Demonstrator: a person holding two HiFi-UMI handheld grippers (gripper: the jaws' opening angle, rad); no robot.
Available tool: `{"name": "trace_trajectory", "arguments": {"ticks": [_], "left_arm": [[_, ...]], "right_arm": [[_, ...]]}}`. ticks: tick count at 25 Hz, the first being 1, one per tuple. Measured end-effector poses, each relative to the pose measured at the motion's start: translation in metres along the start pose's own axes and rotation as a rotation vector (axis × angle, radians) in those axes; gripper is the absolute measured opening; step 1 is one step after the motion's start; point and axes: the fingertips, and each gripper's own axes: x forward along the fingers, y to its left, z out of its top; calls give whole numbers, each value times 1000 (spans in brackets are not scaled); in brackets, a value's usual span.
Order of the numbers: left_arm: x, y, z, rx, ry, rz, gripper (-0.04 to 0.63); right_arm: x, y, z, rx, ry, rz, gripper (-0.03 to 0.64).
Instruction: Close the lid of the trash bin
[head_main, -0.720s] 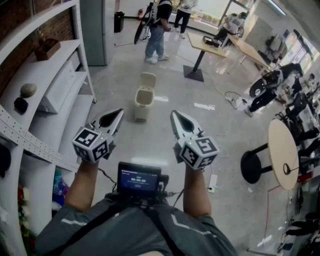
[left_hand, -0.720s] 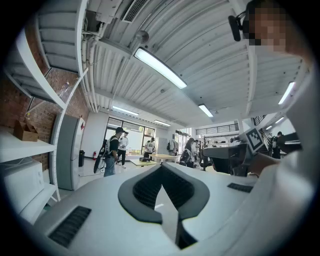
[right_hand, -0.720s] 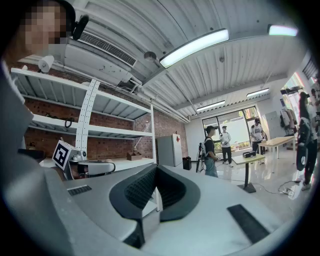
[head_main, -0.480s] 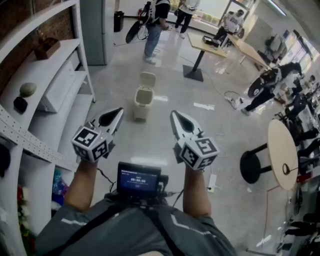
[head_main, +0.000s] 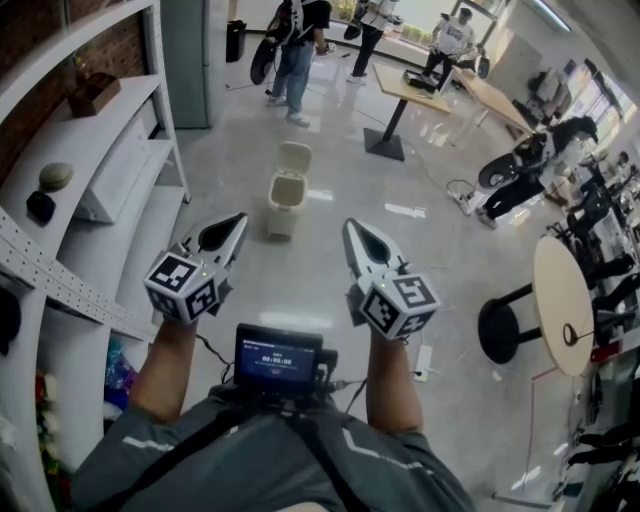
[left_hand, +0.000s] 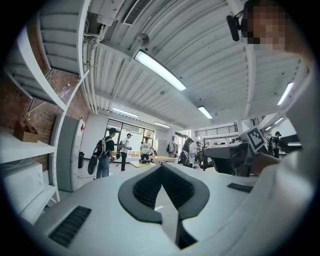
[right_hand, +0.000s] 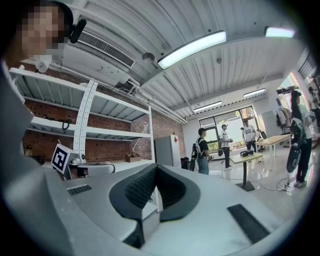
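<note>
A small beige trash bin (head_main: 285, 203) stands on the grey floor ahead of me, well beyond both grippers. Its lid (head_main: 295, 158) is tipped up and back, so the bin is open. My left gripper (head_main: 229, 228) is held at chest height on the left, its jaws together with nothing between them. Beside it on the right, my right gripper (head_main: 358, 235) is likewise shut and empty. In the left gripper view the left gripper (left_hand: 161, 169) points level into the room. In the right gripper view the right gripper (right_hand: 155, 168) does the same. The bin shows in neither gripper view.
White metal shelving (head_main: 100, 150) runs along the left wall, close to the bin. A grey cabinet (head_main: 188, 60) stands behind it. Ahead are several people (head_main: 292, 50) and a table (head_main: 420, 88). A black stool (head_main: 505, 325) and a round table (head_main: 565, 305) are on the right.
Both grippers have stayed nearly still. The people in the background have walked a little farther away and to the left.
</note>
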Motion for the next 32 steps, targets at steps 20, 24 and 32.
{"name": "trace_trajectory", "arguments": {"ticks": [20,24,32], "left_arm": [[-44,46,-15,-34,20,-78,-5],[-41,54,-18,-50,18,-88,-6],[-15,84,-21,-50,31,-51,-5]], "right_arm": [[32,62,-3,3,-16,-78,11],[43,63,-6,1,-4,-79,11],[83,38,-10,22,-3,-42,11]]}}
